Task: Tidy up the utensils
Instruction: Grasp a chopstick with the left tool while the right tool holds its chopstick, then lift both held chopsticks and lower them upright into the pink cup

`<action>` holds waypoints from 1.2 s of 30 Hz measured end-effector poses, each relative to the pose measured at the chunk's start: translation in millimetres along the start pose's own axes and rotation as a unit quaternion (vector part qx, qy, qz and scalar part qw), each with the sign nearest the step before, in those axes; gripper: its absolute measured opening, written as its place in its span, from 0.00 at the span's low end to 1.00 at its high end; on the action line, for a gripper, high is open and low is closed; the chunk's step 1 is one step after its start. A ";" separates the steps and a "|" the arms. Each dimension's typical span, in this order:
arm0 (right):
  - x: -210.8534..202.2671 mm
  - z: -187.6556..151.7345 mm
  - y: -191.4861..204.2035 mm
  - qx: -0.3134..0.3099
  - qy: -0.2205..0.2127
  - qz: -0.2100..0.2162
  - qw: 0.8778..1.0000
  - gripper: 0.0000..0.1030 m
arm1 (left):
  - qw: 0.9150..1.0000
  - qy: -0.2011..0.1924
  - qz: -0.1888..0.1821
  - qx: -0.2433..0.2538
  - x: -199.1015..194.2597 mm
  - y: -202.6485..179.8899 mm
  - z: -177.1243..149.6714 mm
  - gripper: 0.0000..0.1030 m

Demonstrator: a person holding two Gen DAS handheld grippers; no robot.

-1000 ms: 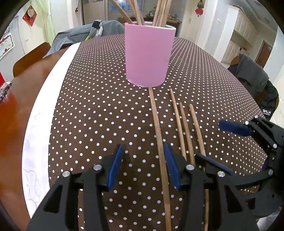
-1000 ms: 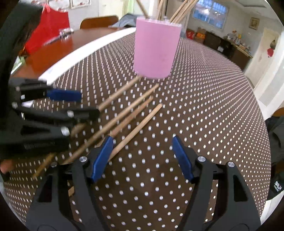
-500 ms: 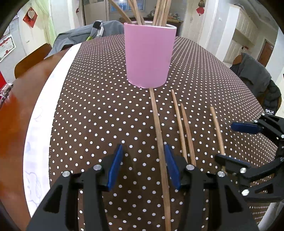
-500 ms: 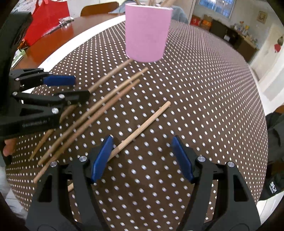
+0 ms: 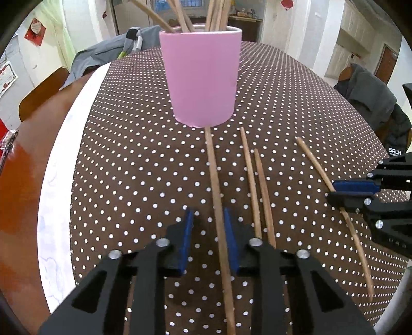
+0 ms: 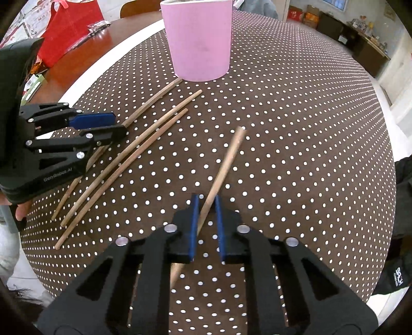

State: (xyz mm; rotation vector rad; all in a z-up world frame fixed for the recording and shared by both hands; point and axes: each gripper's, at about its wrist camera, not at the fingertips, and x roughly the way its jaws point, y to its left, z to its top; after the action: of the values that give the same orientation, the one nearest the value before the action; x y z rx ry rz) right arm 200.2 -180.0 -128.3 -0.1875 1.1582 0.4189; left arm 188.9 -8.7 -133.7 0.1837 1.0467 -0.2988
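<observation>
Left claw (image 5: 209,232) first: its blue pads have just been closing around the long chopstick (image 5: 219,221), which runs between them, and I can't say for sure whether both pads press on it; the right pad looks to touch the stick and a thin gap shows at the left one. That long chopstick lies flat on the dotted cloth (image 5: 134,159), its far tip touching the base of the pink cup (image 5: 202,77). The cup stands upright at the far middle of the desk (image 5: 23,180), with a bunch of chopsticks (image 5: 213,13) leaning out of its top.

Just right of the long stick, a pair of chopsticks (image 5: 256,190) lies side by side on the cloth, nearly parallel, their far ends short of the cup.

Further right, well apart from that pair, my right claw (image 6: 206,224) has just clenched on a single chopstick (image 6: 224,165). From the right wrist view the stick passes between the pads at a slant, its far end blurred and pointing toward the cup's right side, its near end poking out below the pads. In the left wrist view the same stick crosses the right claw's pads and trails toward the near edge of the desk.

At the far left of the right wrist view, a red bag (image 6: 69,28) sits on the bare wooden part of the desk.
</observation>
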 end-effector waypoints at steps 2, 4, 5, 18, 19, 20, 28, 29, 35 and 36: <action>-2.4 -0.3 -8.7 0.005 0.001 0.005 1.000 0.06 | 1.000 0.004 -0.002 -0.002 0.7 -0.2 1.9 0.13; -4.7 0.3 -15.7 0.006 0.000 0.006 1.000 0.06 | 1.000 0.009 -0.005 -0.006 1.5 -0.3 4.2 0.10; -5.0 0.6 -15.9 0.006 0.001 0.004 1.000 0.06 | 1.000 0.010 -0.005 -0.007 1.8 -0.8 4.6 0.09; -1.2 14.5 -25.1 0.038 -0.024 0.033 0.998 0.05 | 0.999 -0.011 -0.031 -0.029 -4.5 2.2 7.0 0.06; -3.5 10.4 -31.0 0.042 -0.029 0.038 0.998 0.05 | 0.999 -0.028 -0.034 -0.027 -10.9 1.4 6.1 0.06; -6.9 7.7 -34.8 0.048 -0.043 0.049 0.997 0.05 | 0.998 -0.038 -0.037 -0.024 -15.9 0.4 5.5 0.06; -54.8 5.6 -48.8 0.056 -0.162 0.097 0.981 0.06 | 0.983 -0.170 -0.074 -0.007 -73.8 -8.3 13.8 0.06; -62.5 6.4 -49.2 0.054 -0.180 0.099 0.977 0.06 | 0.979 -0.189 -0.078 -0.006 -81.4 -9.1 15.9 0.06; -99.5 12.8 -56.7 0.052 -0.258 0.111 0.958 0.06 | 0.951 -0.290 -0.104 -0.015 -111.2 -16.5 31.3 0.06; -104.9 15.6 -58.8 0.052 -0.272 0.114 0.954 0.06 | 0.948 -0.301 -0.105 -0.015 -114.6 -17.2 33.1 0.06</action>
State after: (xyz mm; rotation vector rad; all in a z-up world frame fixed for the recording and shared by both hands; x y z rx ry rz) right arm 202.6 -251.2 -30.2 0.1521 0.6542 0.5689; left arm 157.2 -16.9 -17.8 -0.0522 0.4604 -0.4948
